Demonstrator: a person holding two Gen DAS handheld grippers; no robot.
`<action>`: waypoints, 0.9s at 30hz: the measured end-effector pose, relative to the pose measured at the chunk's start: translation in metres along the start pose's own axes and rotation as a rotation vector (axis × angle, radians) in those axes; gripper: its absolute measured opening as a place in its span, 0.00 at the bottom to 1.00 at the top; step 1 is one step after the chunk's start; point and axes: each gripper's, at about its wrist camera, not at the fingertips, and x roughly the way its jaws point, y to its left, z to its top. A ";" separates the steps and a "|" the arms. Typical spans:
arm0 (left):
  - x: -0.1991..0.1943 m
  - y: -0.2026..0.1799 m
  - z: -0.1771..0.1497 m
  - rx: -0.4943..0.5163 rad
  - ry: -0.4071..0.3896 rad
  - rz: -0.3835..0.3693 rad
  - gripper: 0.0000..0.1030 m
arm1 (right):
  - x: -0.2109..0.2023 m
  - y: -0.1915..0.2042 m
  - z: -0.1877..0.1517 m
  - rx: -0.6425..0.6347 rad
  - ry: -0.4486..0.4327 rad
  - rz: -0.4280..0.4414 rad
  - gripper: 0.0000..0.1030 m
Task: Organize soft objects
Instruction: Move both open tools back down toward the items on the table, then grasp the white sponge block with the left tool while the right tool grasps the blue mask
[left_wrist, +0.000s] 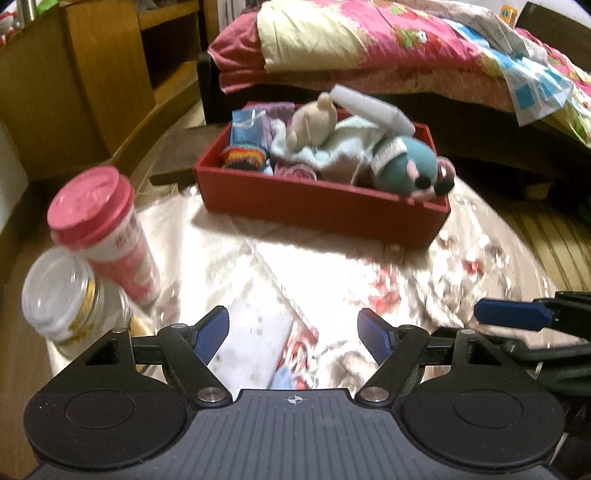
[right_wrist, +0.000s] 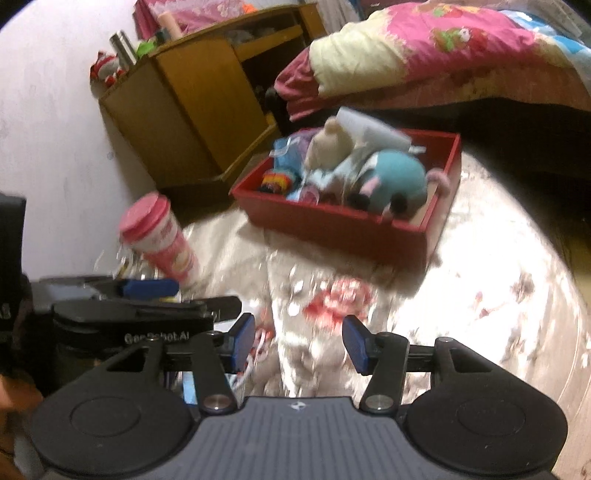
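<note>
A red box (left_wrist: 317, 206) sits on the shiny floral tablecloth (left_wrist: 369, 273). It holds a teal plush (left_wrist: 410, 162), a beige plush (left_wrist: 314, 123), a pale blue cloth (left_wrist: 325, 153), a striped knitted item (left_wrist: 242, 158) and a white pack (left_wrist: 373, 109). The box also shows in the right wrist view (right_wrist: 332, 225) with the teal plush (right_wrist: 395, 173). My left gripper (left_wrist: 293, 334) is open and empty, well short of the box. My right gripper (right_wrist: 299, 343) is open and empty, also short of the box. The right gripper's finger shows at the edge of the left view (left_wrist: 513, 314).
A pink-lidded cup (left_wrist: 107, 229) leans beside a clear jar (left_wrist: 66, 295) at the table's left. A booklet (left_wrist: 258, 347) lies under my left gripper. A wooden cabinet (right_wrist: 192, 96) stands behind, and a bed with a pink quilt (left_wrist: 388, 44) lies beyond the box.
</note>
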 end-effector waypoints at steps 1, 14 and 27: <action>0.001 0.002 -0.003 0.002 0.010 0.000 0.74 | 0.002 0.003 -0.006 -0.012 0.018 0.001 0.25; 0.038 0.007 0.007 -0.012 0.087 0.053 0.76 | 0.052 0.057 -0.050 -0.192 0.165 0.015 0.42; 0.029 0.024 0.023 -0.089 0.074 -0.004 0.78 | 0.107 0.092 -0.076 -0.416 0.126 -0.034 0.35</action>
